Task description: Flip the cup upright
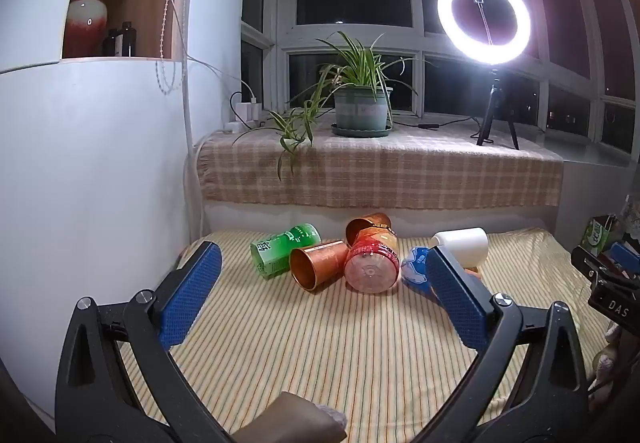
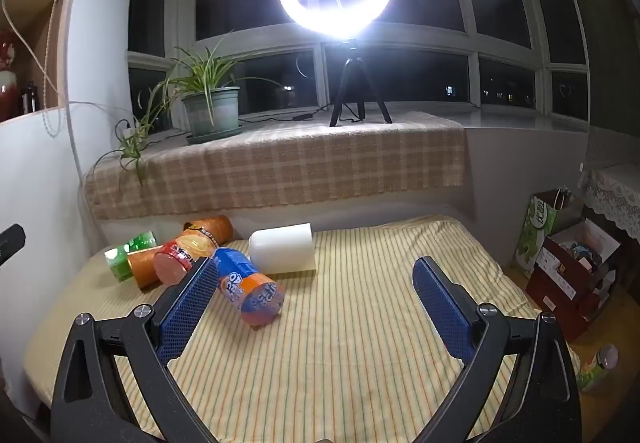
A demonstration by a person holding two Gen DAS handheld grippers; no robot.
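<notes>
Several cups lie on their sides on the striped cloth. In the left wrist view I see a green cup (image 1: 285, 250), a copper cup (image 1: 316, 267) with its mouth toward me, a red cup (image 1: 372, 267), a second copper cup (image 1: 368, 227) behind it, a blue cup (image 1: 416, 267) and a white cup (image 1: 462, 245). My left gripper (image 1: 324, 259) is open and empty, just short of the pile. In the right wrist view the blue-orange cup (image 2: 250, 289) lies nearest, the white cup (image 2: 282, 249) behind it. My right gripper (image 2: 314, 271) is open and empty.
A checked cloth covers the window ledge (image 1: 380, 171), with a potted plant (image 1: 362, 107) and a lit ring light on a tripod (image 1: 484, 19). A white cabinet wall (image 1: 92, 183) stands left. Boxes and a green bag (image 2: 560, 255) sit on the floor at right.
</notes>
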